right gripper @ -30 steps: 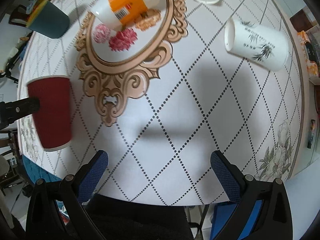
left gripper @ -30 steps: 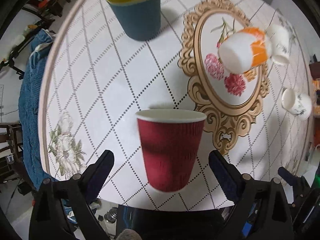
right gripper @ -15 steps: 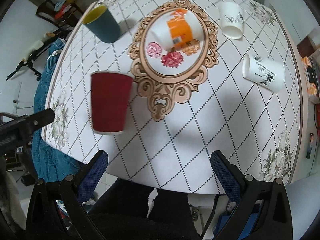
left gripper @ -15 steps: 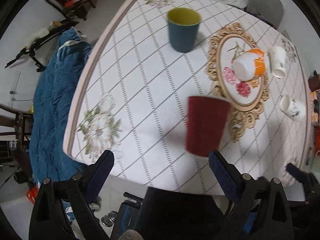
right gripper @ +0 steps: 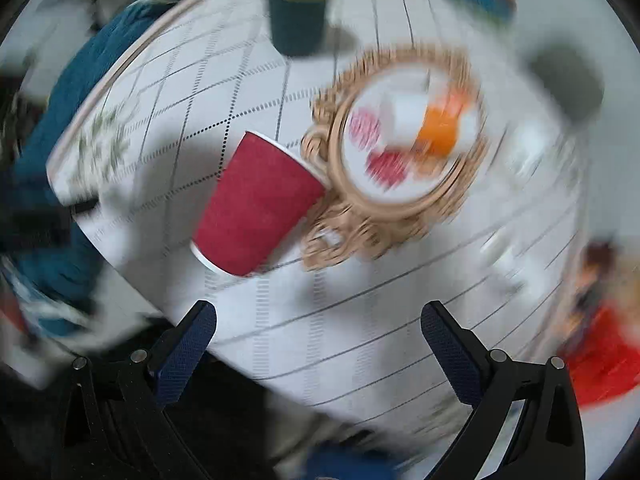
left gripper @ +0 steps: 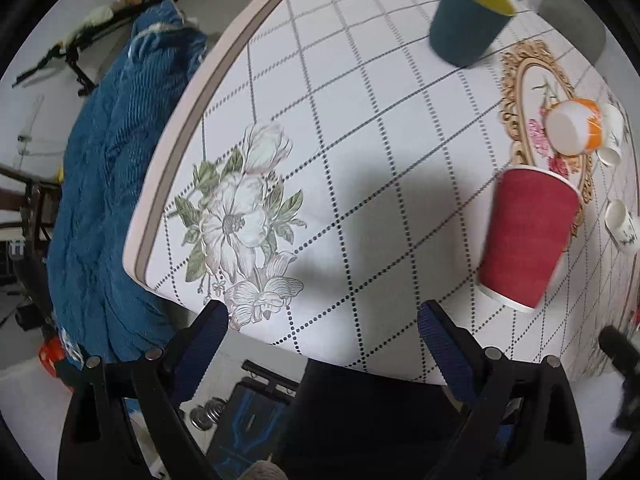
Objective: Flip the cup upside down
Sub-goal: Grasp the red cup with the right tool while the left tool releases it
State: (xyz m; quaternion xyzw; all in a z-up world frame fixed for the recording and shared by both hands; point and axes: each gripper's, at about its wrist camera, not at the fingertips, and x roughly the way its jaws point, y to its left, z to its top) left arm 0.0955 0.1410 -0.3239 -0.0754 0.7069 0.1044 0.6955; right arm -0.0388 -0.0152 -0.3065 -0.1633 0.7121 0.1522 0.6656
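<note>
A red ribbed paper cup (left gripper: 524,236) stands upright on the table near its front edge, beside the gold oval print; it also shows in the blurred right wrist view (right gripper: 256,204). My left gripper (left gripper: 322,330) is open and empty, held back from the table and to the left of the cup. My right gripper (right gripper: 318,330) is open and empty, pulled back from the cup, which sits up and to the left of it. Nothing is held.
A dark blue cup with yellow inside (left gripper: 468,20) stands at the far side. An orange-and-white cup (left gripper: 572,128) sits on the gold oval print (left gripper: 516,92). Small white cups (left gripper: 620,224) stand at the right. A blue quilt (left gripper: 108,184) lies left of the table edge (left gripper: 168,168).
Both grippers have pulled back and swung left, away from the red cup. The red cup now sits at the right of the left wrist view. The right wrist view is blurred by motion.
</note>
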